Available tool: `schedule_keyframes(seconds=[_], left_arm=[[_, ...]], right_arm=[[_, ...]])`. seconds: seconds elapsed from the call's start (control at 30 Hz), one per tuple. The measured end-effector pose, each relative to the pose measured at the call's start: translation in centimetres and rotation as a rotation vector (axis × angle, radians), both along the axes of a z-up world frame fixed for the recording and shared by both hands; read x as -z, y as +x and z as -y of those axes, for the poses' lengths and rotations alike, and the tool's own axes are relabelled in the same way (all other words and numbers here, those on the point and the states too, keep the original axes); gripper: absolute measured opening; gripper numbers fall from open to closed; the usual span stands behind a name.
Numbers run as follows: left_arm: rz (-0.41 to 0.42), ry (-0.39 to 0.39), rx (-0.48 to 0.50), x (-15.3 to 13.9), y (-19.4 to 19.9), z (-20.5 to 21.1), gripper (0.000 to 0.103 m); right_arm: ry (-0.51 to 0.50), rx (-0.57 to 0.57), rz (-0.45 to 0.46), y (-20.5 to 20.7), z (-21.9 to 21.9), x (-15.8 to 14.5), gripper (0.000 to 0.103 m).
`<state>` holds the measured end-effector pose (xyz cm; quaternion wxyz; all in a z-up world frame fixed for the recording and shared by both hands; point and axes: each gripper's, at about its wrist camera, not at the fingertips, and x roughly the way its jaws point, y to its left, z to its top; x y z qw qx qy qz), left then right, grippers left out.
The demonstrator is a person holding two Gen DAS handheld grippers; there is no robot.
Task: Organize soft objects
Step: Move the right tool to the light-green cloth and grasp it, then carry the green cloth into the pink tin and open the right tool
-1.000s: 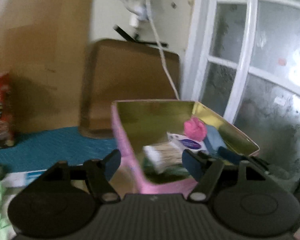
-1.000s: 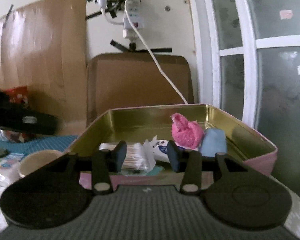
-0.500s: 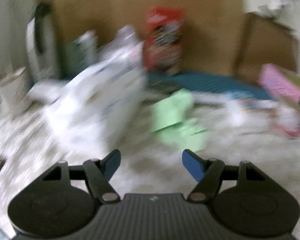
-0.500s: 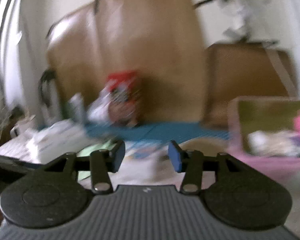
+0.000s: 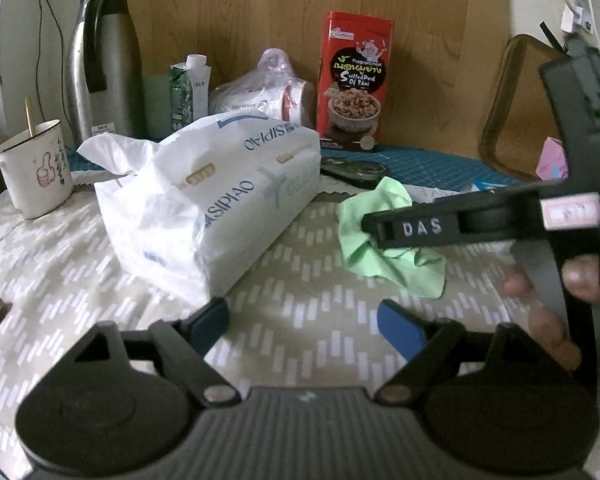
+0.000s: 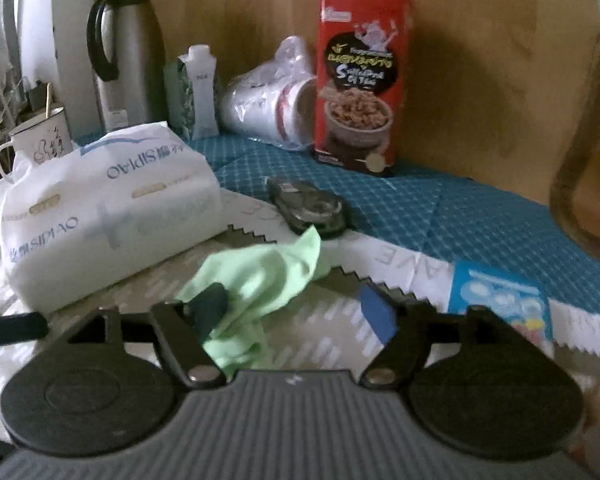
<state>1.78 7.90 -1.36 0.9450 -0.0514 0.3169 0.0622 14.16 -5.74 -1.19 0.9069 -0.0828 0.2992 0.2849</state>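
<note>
A crumpled light green cloth (image 5: 392, 240) lies on the patterned tablecloth, right of a white tissue pack (image 5: 208, 196). In the right wrist view the green cloth (image 6: 260, 276) lies between the open fingers of my right gripper (image 6: 294, 310), with the left pad touching it. The tissue pack (image 6: 104, 208) sits to its left. My left gripper (image 5: 304, 326) is open and empty, low over the tablecloth in front of the tissue pack. The right gripper's body shows in the left wrist view (image 5: 500, 220), reaching over the cloth.
Behind stand a red snack box (image 5: 354, 80), a steel thermos (image 5: 104, 64), a green carton (image 5: 190, 92), bagged cups (image 5: 268, 88) and a white mug (image 5: 32, 168). A dark flat object (image 6: 308, 206) and a blue packet (image 6: 500, 300) lie on the blue mat. A pink tin's corner (image 5: 554, 160) shows at right.
Both grippers have swung left, away from the pink tin, to the table area with the tissue pack. The right gripper now straddles the green cloth.
</note>
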Motion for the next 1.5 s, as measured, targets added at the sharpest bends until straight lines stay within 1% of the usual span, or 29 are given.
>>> schedule_keyframes(seconds=[0.07, 0.1, 0.13, 0.17, 0.23, 0.3, 0.37, 0.47, 0.57, 0.73, 0.83, 0.87, 1.0, 1.03, 1.07, 1.1, 1.13, 1.17, 1.2, 1.27, 1.3, 1.33, 1.37, 1.4, 1.43, 1.5], left_arm=[[0.002, -0.003, 0.0, 0.1, 0.1, 0.0, 0.084], [0.003, -0.005, -0.001, 0.1, 0.0, 0.0, 0.084], [0.004, -0.007, -0.002, 0.1, -0.1, 0.0, 0.084], [0.005, -0.009, -0.003, 0.1, -0.2, 0.0, 0.084], [0.006, -0.01, -0.004, 0.1, -0.2, -0.1, 0.084], [0.005, -0.008, -0.005, 0.0, -0.2, -0.1, 0.085], [0.004, -0.006, -0.005, 0.1, -0.2, -0.1, 0.085], [-0.007, 0.027, -0.005, 0.2, 0.0, 0.3, 0.085], [-0.006, 0.02, -0.009, 0.2, 0.0, 0.1, 0.085], [-0.012, 0.035, -0.011, 0.2, 0.1, 0.2, 0.085], [-0.015, 0.042, -0.013, 0.3, 0.1, 0.3, 0.085], [-0.016, 0.044, -0.014, 0.3, 0.1, 0.3, 0.086], [-0.015, 0.043, -0.012, 0.3, 0.2, 0.3, 0.085], [-0.015, 0.041, -0.013, 0.3, 0.2, 0.3, 0.086], [-0.014, 0.039, -0.012, 0.3, 0.3, 0.2, 0.086], [-0.013, 0.038, -0.012, 0.3, 0.3, 0.2, 0.086], [-0.013, 0.038, -0.011, 0.3, 0.3, 0.2, 0.086], [-0.013, 0.038, -0.011, 0.2, 0.3, 0.2, 0.086], [-0.013, 0.036, -0.011, 0.2, 0.3, 0.2, 0.086], [-0.009, 0.028, -0.011, 0.2, 0.2, 0.1, 0.086], [-0.006, 0.023, -0.011, 0.2, 0.1, 0.0, 0.086], [-0.004, 0.017, -0.011, 0.2, 0.0, 0.0, 0.086], [-0.002, 0.013, -0.013, 0.1, -0.1, 0.0, 0.086], [0.001, 0.008, -0.013, 0.1, -0.1, -0.1, 0.086], [0.003, 0.003, -0.013, 0.1, -0.2, -0.1, 0.086], [0.008, -0.007, -0.011, 0.1, -0.3, -0.3, 0.086]], right_arm=[[0.021, -0.047, -0.002, -0.5, 0.2, 0.0, 0.035], [0.027, -0.065, 0.004, -1.0, 0.0, 0.0, 0.028], [0.017, -0.075, 0.021, -1.7, 0.0, 0.0, 0.015], [0.004, -0.088, 0.037, -2.4, -0.1, 0.0, 0.009], [-0.027, -0.102, 0.07, -3.7, -0.1, 0.0, 0.006], [-0.031, -0.114, 0.076, -4.4, 0.4, -0.1, 0.006], [-0.015, -0.111, 0.051, -4.5, 1.4, -0.2, 0.004], [0.0, -0.108, 0.036, -5.5, 3.7, -0.1, 0.004], [0.02, -0.095, 0.023, -6.7, 5.9, 0.0, 0.004], [0.025, -0.061, 0.053, -10.5, 9.2, 0.3, 0.004], [0.001, -0.068, 0.073, -11.8, 9.6, 0.2, 0.005], [-0.004, -0.072, 0.073, -11.7, 9.5, 0.1, 0.007], [0.025, -0.069, 0.082, -10.0, 8.1, -1.0, 0.01], [0.041, -0.076, 0.084, -9.3, 7.5, -1.5, 0.015], [0.055, -0.087, 0.082, -8.8, 6.8, -1.8, 0.029], [0.066, -0.099, 0.074, -8.0, 5.9, -2.0, 0.04], [0.077, -0.107, 0.068, -7.1, 5.0, -2.1, 0.06], [0.09, -0.111, 0.059, -6.0, 4.0, -2.2, 0.067], [0.095, -0.117, 0.043, -5.1, 3.0, -2.1, 0.067], [0.077, -0.119, -0.009, -2.8, 0.9, -1.6, 0.067], [0.056, -0.115, -0.014, -2.1, 0.1, -1.2, 0.065], [0.016, -0.117, -0.012, -1.5, -0.9, -0.7, 0.054], [-0.018, -0.119, -0.016, -1.2, -1.4, -0.3, 0.033], [-0.004, -0.119, -0.004, -1.4, -1.4, -0.2, 0.018], [0.003, -0.113, -0.003, -1.7, -1.1, -0.3, 0.009], [-0.004, -0.106, 0.039, -3.3, 0.2, -0.6, 0.008]])
